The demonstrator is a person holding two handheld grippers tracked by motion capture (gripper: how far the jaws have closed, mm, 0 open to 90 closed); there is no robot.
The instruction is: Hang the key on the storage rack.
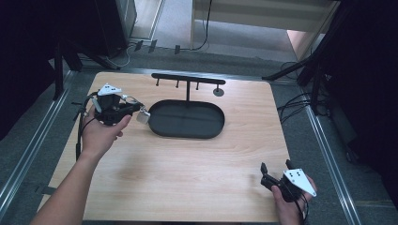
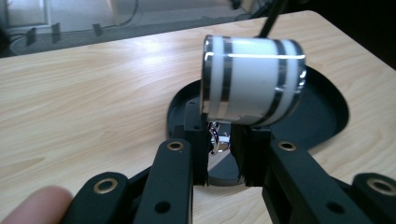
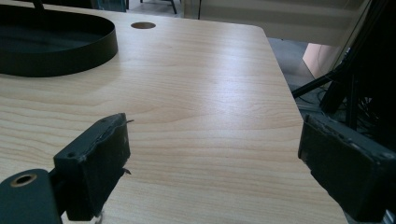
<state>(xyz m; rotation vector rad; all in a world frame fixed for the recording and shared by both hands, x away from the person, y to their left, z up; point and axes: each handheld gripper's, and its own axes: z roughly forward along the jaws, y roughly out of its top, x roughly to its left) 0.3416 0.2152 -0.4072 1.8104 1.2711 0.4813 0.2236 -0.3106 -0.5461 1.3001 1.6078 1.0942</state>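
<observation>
My left gripper [image 1: 139,111] is over the table's left side, shut on the shiny handle of a white mug [image 1: 143,116] with silver bands. In the left gripper view the mug [image 2: 252,84] lies on its side just above the jaws, held over the left end of a black oval tray [image 2: 329,109]. The left gripper [image 2: 223,142] has its jaws closed on the metal handle. The tray [image 1: 187,135] sits at the table's middle back. My right gripper [image 1: 275,167] rests at the front right corner, open, and nothing lies between the jaws of the right gripper [image 3: 212,154].
A black rack [image 1: 187,79] with several hooks stands behind the tray on a thin post. A round cable hole [image 1: 218,91] lies near the rack's right end. The wooden table [image 1: 187,178] has metal rails along both sides, and dark stands and cables lie beyond.
</observation>
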